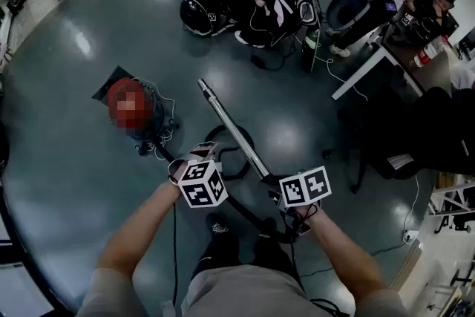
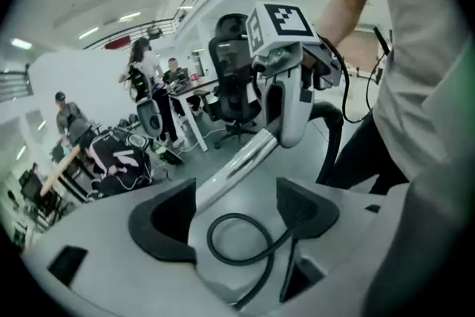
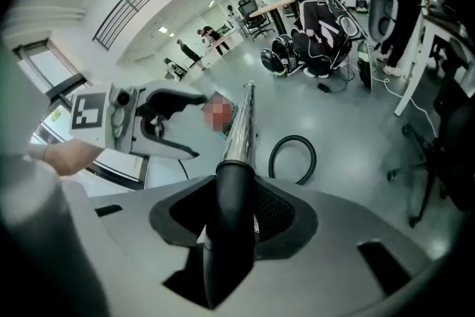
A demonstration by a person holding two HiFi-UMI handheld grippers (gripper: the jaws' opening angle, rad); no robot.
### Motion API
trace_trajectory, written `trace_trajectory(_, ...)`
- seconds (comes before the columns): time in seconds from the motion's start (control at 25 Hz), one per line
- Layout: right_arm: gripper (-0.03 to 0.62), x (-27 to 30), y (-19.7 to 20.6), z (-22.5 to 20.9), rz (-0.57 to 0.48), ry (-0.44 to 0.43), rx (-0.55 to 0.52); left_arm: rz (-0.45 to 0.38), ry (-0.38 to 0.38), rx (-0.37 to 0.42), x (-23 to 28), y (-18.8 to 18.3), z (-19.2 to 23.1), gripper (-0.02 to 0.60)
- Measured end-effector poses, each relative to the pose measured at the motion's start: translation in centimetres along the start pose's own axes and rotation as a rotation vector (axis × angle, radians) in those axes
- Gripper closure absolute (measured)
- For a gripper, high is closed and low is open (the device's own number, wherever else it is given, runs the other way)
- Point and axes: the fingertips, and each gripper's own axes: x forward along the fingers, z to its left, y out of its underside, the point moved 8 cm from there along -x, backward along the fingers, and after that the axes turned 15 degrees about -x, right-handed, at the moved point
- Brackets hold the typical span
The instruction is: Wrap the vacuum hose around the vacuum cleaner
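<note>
The red vacuum cleaner [image 1: 154,117] stands on the grey floor to my left front, partly under a blurred patch. Its black hose [image 1: 247,143] lies in a loop on the floor beside it, also visible as a hose loop [image 2: 231,216] and a hose ring [image 3: 293,137]. The chrome wand [image 1: 234,128] slants up from my right gripper [image 1: 280,189]. In the right gripper view that gripper [image 3: 234,215] is shut on the wand's black handle [image 3: 230,189]. My left gripper [image 1: 199,159] hovers just left of the wand; its jaws [image 2: 236,213] stand wide open with nothing between them.
Black bags and gear [image 1: 252,4] are heaped at the back middle. A white desk [image 1: 371,63] and black office chairs [image 1: 415,137] stand to the right. A thin cable [image 1: 168,122] trails beside the cleaner. People stand at the far left and far right. My own legs are directly below.
</note>
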Motion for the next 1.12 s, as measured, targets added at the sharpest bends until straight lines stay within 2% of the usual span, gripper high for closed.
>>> trace_trajectory(0.16,0.439,-0.5,-0.7,1.3,0.04,-0.026,-0.117,0.074,0.075,0.242,1.4,-1.1,1.1,0.249)
trace_trajectory(0.24,0.439,-1.0,-1.4,1.9,0.059,-0.041,-0.185,0.126,0.115,0.323,2.3,-0.8,1.1,0.249)
trace_trajectory(0.32,0.439,-1.7,-2.4,2.3,0.08,-0.062,-0.251,0.161,0.136,0.35,2.8,-0.6,1.3,0.249)
trace_trajectory(0.48,0.439,-2.5,-4.4,2.8,0.132,-0.124,-0.397,0.179,0.116,0.324,2.3,0.4,2.4,0.25)
trace_trajectory(0.6,0.439,-2.3,-5.7,3.0,0.182,-0.196,-0.527,0.205,0.095,0.251,1.7,1.7,3.1,0.254)
trace_trajectory(0.68,0.439,-2.2,-6.7,2.5,0.221,-0.241,-0.628,0.219,0.083,0.157,1.4,2.1,3.4,0.345)
trace_trajectory(0.76,0.439,-2.1,-7.7,1.8,0.255,-0.278,-0.722,0.224,0.052,0.089,1.5,2.4,3.0,0.374)
trace_trajectory(0.88,0.439,-1.7,-9.2,0.3,0.29,-0.327,-0.848,0.214,-0.016,-0.008,2.0,2.9,2.3,0.42)
trace_trajectory(1.12,0.439,-2.2,-13.4,-2.8,0.264,-0.366,-1.149,0.146,-0.187,-0.24,2.5,1.8,2.7,0.443)
